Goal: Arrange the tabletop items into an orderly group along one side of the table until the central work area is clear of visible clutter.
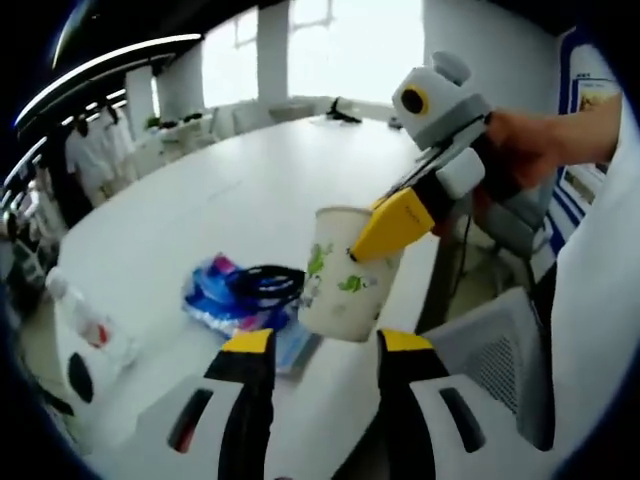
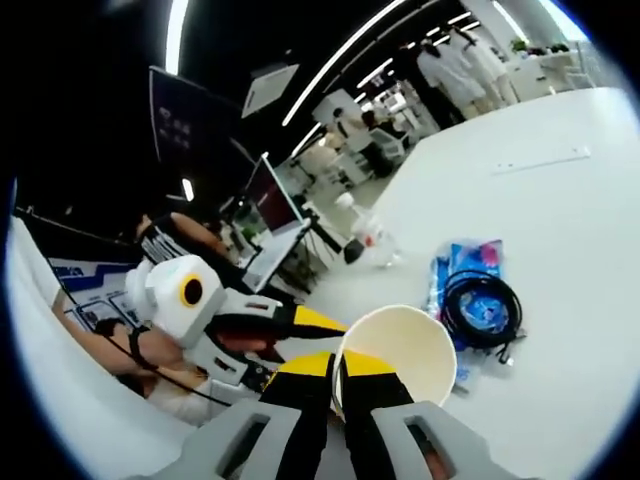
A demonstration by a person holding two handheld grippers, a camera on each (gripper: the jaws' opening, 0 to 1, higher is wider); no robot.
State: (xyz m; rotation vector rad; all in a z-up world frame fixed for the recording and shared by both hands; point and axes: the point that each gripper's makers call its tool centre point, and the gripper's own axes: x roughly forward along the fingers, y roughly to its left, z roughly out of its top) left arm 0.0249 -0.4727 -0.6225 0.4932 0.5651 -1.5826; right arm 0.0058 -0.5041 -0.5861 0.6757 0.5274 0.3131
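A white paper cup with green prints hangs tilted near the table's near edge. My right gripper comes in from the right and pinches the cup's rim with its yellow fingers. In the right gripper view the right gripper is shut on the wall of the open, empty cup, one finger inside and one outside. My left gripper stands open just short of the cup's base, not touching it. A yellow finger of the left gripper reaches toward the cup from the left.
A blue packet lies on the white table with a coiled black cable on it. A clear plastic bottle lies further left. People and chairs line the far side. A laptop stands beyond the table edge.
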